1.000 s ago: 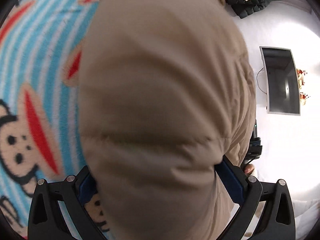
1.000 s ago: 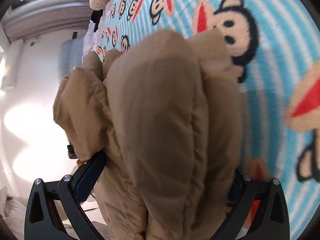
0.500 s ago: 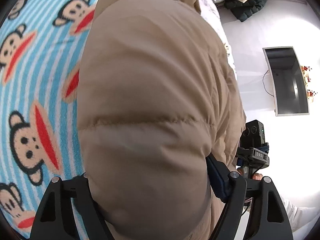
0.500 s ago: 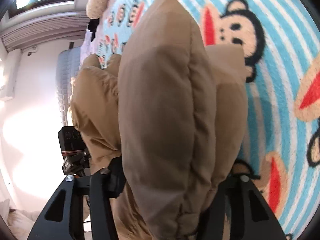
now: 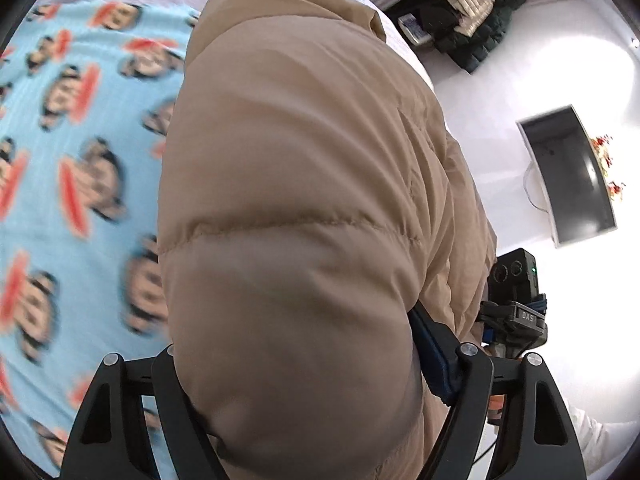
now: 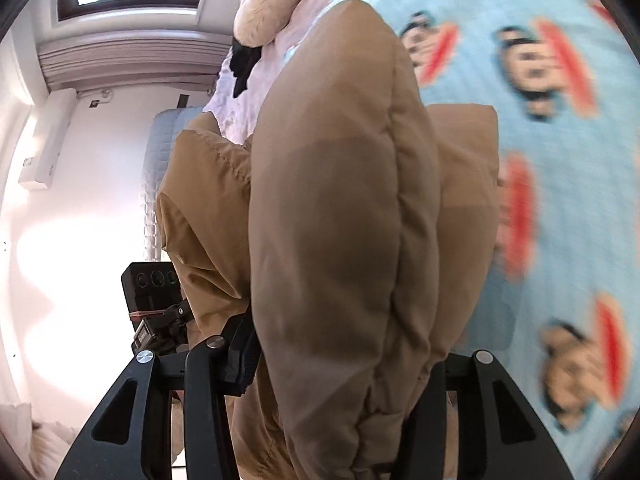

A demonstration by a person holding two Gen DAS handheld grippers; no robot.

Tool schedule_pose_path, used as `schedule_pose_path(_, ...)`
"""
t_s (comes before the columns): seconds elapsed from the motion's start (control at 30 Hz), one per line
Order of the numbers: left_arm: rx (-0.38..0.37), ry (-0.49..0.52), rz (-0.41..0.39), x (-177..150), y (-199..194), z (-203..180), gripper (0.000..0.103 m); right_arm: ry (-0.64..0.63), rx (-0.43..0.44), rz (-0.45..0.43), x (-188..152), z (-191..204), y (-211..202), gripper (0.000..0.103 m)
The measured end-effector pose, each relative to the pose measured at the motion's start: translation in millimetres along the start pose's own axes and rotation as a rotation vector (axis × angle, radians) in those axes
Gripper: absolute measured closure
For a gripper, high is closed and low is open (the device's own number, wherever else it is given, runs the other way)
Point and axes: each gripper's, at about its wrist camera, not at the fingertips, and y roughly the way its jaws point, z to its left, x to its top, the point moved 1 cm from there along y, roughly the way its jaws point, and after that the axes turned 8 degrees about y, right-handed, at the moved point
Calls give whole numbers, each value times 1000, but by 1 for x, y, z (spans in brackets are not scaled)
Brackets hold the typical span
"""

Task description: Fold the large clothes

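Now we have both tongs clamped on the jacket (image 5: 288, 220): left tongs (image 5: 304, 392) and right tongs (image 6: 340, 384) each pinch a puffy fold, its length running straight ahead, hanging over the blanket (image 5: 80, 208) beyond.

The puffy tan jacket (image 5: 288, 208) filled the space ahead of the left tool (image 5: 304, 380) and the right tool (image 6: 344, 360). Open passage remained over the monkey-print blanket (image 5: 80, 160) beside it. The other tool's camera (image 5: 514, 276) stood near the jacket's opposite side.
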Motion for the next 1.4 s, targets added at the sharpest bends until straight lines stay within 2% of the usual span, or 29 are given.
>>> schedule_pose_path(0.13,62,-46,-18,11,-5,53,22,-12,-2,23,19,16,55,53)
schedule_pose_path(0.27,107,-137,-17,9,6,104,12,9,-41,38,29,16,98,52)
schedule_pose_path(0.37,89,-184,-32,2,12,123,9,44,-49,33,33,12,104,45)
schedule_pose_path(0.4,101,-182,-35,0,13,123,9,48,-63,32,28,9,100,43)
schedule_pose_path(0.5,177,-149,-37,-27,-24,143,9,45,-122,28,22,15,95,40)
schedule_pose_path(0.53,222,-130,-41,-23,-27,134,9,40,-150,21,17,30,105,39)
schedule_pose_path(0.73,417,-33,-70,-25,-58,106,11,-65,-330,-90,-6,64,57,39)
schedule_pose_path(0.87,509,-5,-68,-24,-66,89,11,-110,-325,-169,-19,83,21,39)
schedule_pose_path(0.93,530,-3,-62,-20,-65,81,11,-141,-296,-159,-28,95,13,42)
schedule_pose_path(0.97,538,-2,-61,-21,-64,80,11,-166,-297,-141,-36,103,15,48)
schedule_pose_path(1.03,550,1,-59,-18,-63,73,11,-223,-334,-89,-51,111,30,56)
schedule_pose_path(1.1,561,4,-56,-23,-64,74,11,-257,-396,-50,-63,100,36,72)
schedule_pose_path(1.17,568,5,-51,-23,-64,73,11,-252,-474,-27,-72,89,52,76)
schedule_pose_path(1.27,587,12,-48,-21,-65,70,11,-223,-505,15,-77,68,62,78)
schedule_pose_path(1.33,605,23,-52,-19,-66,67,11,-182,-482,19,-77,61,60,78)
schedule_pose_path(1.4,605,29,-69,-13,-67,65,11,-176,-417,-12,-71,67,51,77)
